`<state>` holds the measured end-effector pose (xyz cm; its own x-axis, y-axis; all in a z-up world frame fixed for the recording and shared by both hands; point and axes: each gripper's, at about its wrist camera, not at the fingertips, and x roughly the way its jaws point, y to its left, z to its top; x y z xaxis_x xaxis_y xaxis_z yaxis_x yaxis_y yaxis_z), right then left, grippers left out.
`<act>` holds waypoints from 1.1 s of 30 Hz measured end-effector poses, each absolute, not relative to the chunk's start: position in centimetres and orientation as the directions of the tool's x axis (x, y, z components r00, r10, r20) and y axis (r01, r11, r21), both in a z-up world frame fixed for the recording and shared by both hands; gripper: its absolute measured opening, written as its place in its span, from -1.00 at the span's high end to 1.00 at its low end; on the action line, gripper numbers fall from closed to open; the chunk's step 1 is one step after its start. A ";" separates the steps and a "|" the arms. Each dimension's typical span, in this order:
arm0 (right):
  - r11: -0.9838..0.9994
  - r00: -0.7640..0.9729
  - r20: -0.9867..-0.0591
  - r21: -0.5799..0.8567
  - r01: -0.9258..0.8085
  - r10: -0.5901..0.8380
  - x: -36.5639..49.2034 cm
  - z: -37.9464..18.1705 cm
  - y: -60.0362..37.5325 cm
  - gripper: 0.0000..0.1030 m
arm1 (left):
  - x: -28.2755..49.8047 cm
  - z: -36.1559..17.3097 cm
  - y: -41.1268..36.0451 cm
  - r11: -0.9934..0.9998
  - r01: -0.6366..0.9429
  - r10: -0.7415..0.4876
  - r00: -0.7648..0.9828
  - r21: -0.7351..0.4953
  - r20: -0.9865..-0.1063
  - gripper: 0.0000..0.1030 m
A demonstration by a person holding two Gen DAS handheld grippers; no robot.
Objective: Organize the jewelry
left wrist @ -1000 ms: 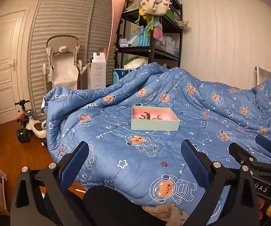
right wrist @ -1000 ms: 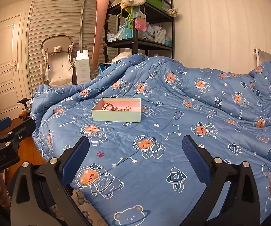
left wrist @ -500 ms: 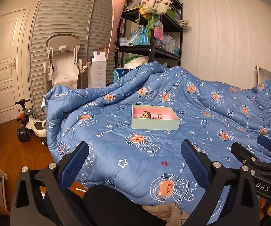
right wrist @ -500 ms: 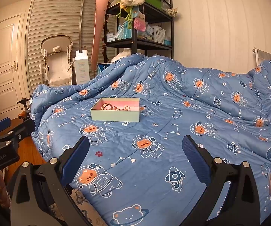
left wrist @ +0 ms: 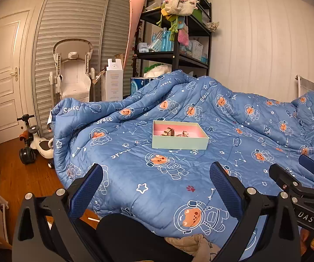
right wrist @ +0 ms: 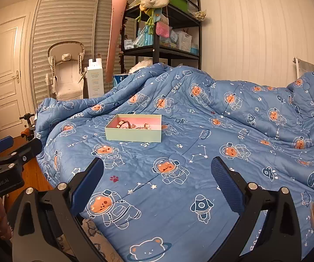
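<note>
A shallow pale-green box [left wrist: 180, 143] with a pink inside sits on the blue space-print quilt [left wrist: 135, 170]; it also shows in the right wrist view [right wrist: 133, 134]. Small jewelry pieces [left wrist: 172, 132] lie tangled in it, also seen in the right wrist view [right wrist: 135, 125]. My left gripper [left wrist: 156, 187] is open and empty, well short of the box. My right gripper [right wrist: 157, 180] is open and empty, also short of it. Each gripper shows at the edge of the other's view.
A black shelf unit [left wrist: 174, 54] with hanging bags stands behind the bed. A white baby chair [left wrist: 73, 74], a tall carton [left wrist: 114, 80] and a ride-on toy [left wrist: 33, 144] stand on the wooden floor at the left. My dark-clad knee [left wrist: 126, 233] is at the bed edge.
Both views have shifted only slightly; the box sits a touch lower in the right wrist view. Both grippers stay open and empty.
</note>
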<state>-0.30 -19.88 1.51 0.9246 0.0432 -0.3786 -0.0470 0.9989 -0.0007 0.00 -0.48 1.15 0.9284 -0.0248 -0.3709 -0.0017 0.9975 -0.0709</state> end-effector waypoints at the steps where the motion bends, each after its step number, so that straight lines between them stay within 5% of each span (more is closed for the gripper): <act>1: 0.999 0.924 -0.379 -0.001 -0.047 0.043 -0.3 1.5 -19.9 -0.89 | 0.0 1.2 -0.5 0.998 -0.001 -0.025 0.928 -0.071 -0.371 -0.87; 33: 0.998 0.923 -0.381 -0.008 -0.055 0.047 0.0 1.5 -19.9 -0.89 | 0.3 1.2 -0.5 0.998 0.002 -0.026 0.928 -0.067 -0.371 -0.87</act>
<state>0.05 -19.92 1.50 0.9234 0.0472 -0.3808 -0.0545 0.9985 -0.0085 0.25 -0.46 1.23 0.9283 -0.0263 -0.3709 0.0016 0.9978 -0.0669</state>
